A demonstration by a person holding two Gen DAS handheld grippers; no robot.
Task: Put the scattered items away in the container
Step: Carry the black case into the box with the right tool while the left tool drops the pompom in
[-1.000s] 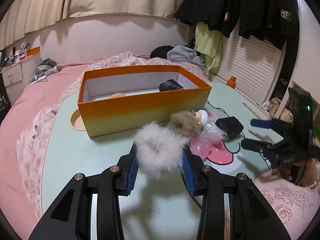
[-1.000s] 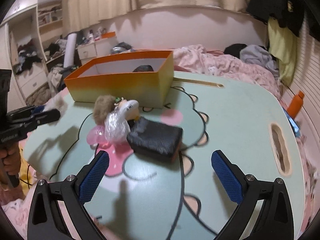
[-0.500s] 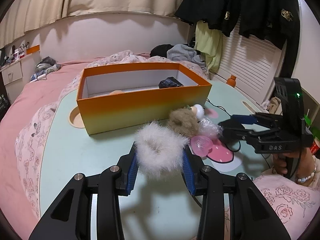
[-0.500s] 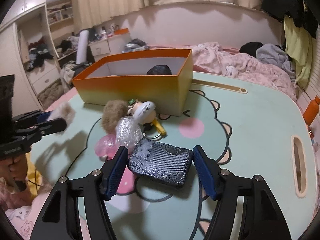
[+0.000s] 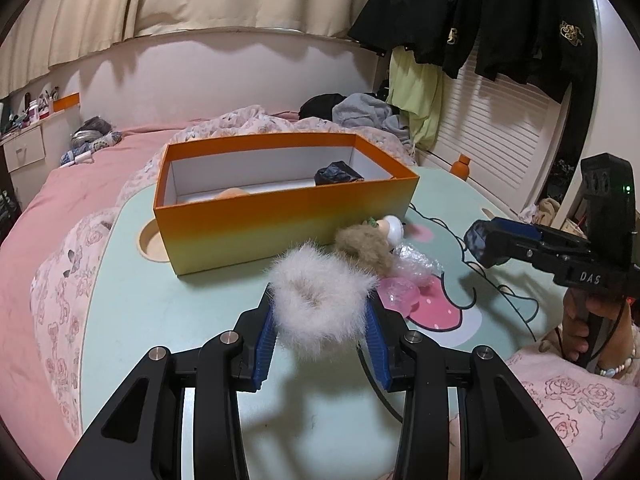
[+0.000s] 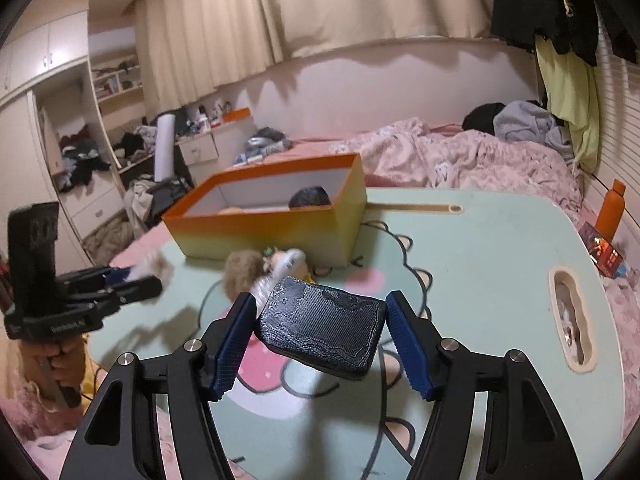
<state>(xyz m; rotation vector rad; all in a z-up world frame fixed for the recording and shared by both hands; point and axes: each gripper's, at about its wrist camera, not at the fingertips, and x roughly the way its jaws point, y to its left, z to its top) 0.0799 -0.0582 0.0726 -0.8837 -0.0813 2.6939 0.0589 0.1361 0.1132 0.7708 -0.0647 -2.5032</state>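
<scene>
The orange box (image 5: 280,216) stands open on the mint table (image 5: 168,320), while the left gripper (image 5: 320,332) clenches a white fluffy scrunchie (image 5: 320,304) and the right gripper (image 6: 320,340), its jaws just closed, grasps a dark textured pouch (image 6: 324,328) lifted clear of the tabletop.

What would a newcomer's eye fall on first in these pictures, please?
Probably the white fluffy scrunchie clamped in the left gripper, low in its view. Next, the dark pouch gripped by the right gripper, lifted above the table. Behind both stands the orange box.
</scene>
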